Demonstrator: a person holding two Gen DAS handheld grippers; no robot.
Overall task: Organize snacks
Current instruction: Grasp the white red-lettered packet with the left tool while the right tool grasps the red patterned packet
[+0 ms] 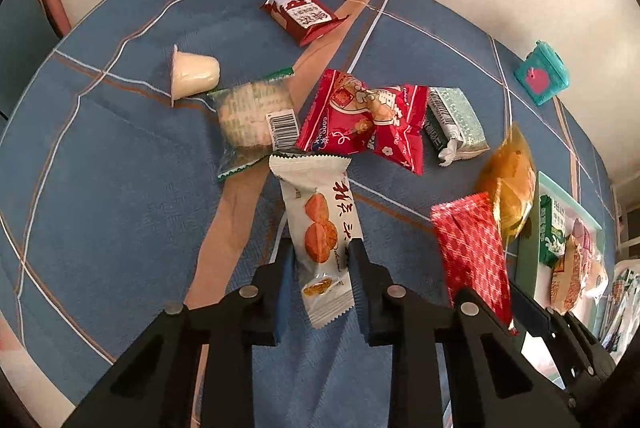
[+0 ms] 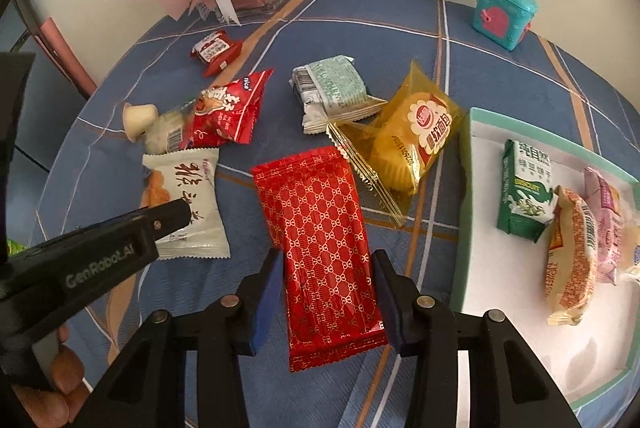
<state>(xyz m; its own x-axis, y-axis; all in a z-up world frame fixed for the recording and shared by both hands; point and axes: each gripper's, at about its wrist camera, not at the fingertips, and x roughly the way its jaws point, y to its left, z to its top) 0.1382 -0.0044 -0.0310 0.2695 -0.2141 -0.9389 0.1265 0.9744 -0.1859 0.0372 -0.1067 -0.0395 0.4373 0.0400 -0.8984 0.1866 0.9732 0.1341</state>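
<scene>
White snack packet (image 1: 323,240) sits clamped in left hand-held gripper (image 1: 320,260); right hand-held gripper (image 2: 326,280) clamps red packet (image 2: 324,248).

The left gripper (image 1: 320,252) sits low over the table, its fingers closed against both sides of a white snack packet (image 1: 318,228). To its right, the right gripper (image 2: 326,268) is likewise low, its fingers bracketing a red patterned packet (image 2: 320,248) and touching its edges.
</scene>
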